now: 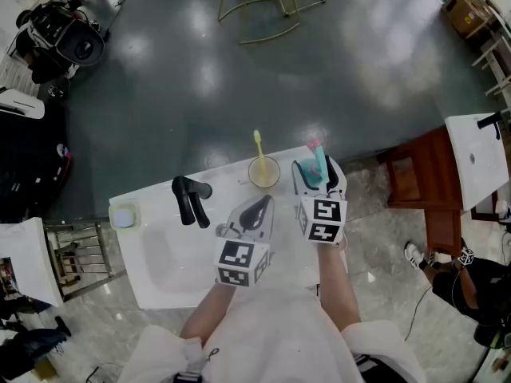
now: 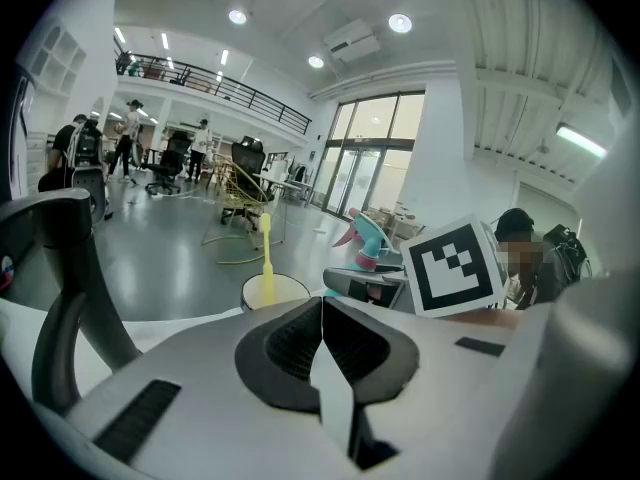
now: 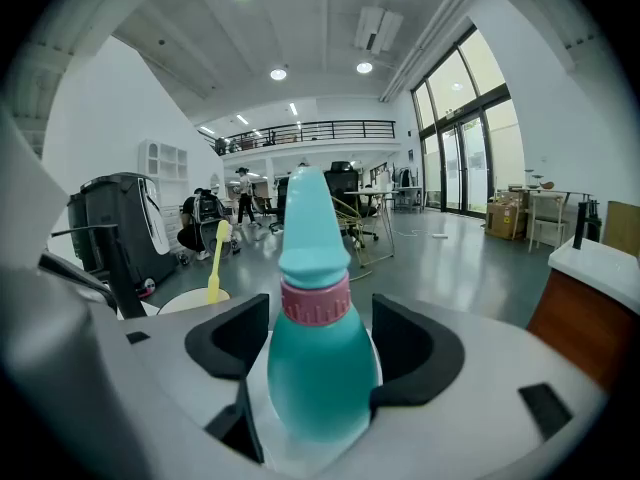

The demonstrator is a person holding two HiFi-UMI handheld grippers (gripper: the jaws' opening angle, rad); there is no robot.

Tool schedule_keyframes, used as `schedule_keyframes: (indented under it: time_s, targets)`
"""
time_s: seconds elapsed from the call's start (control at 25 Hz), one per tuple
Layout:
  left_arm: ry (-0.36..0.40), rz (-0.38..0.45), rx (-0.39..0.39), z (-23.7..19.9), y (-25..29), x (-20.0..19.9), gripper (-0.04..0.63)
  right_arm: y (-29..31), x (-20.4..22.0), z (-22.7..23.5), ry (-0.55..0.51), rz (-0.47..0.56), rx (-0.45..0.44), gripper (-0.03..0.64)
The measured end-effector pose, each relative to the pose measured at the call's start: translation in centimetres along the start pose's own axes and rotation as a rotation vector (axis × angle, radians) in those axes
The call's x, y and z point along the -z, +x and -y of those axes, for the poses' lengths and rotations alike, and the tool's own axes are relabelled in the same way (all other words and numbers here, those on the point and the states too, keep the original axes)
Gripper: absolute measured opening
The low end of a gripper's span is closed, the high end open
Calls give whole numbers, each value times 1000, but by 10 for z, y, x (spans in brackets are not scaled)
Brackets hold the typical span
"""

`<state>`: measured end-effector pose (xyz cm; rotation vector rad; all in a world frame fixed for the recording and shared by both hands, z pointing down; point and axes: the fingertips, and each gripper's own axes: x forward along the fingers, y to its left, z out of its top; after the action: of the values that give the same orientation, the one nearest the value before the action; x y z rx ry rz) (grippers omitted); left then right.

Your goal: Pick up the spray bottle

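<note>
The spray bottle [image 3: 318, 378], smooth teal plastic with a ribbed pink collar and a tapered nozzle, stands upright at the back right corner of the white basin counter [image 1: 164, 282]. The right gripper [image 3: 320, 333] pinches its rounded body, which we judge steadies the lift. The left gripper [image 2: 322, 343] is pressed together and empty.

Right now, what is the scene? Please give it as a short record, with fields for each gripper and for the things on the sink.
Left gripper: shut, empty, over the sink
Right gripper: shut on the spray bottle
Spray bottle: teal, pink collar, upright
Sink: white, black tap on its rim
Cup: between tap and spray bottle, holds a yellow toothbrush
</note>
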<state>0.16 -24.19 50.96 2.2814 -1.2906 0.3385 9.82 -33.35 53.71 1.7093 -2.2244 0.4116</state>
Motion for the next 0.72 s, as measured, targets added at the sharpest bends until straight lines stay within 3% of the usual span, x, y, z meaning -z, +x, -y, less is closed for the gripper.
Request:
schedule_keyframes:
  time_s: [0.72]
  targets:
    - [8,-10,-15,-9,0,1,26,6,6,0,-25,-21,1,311]
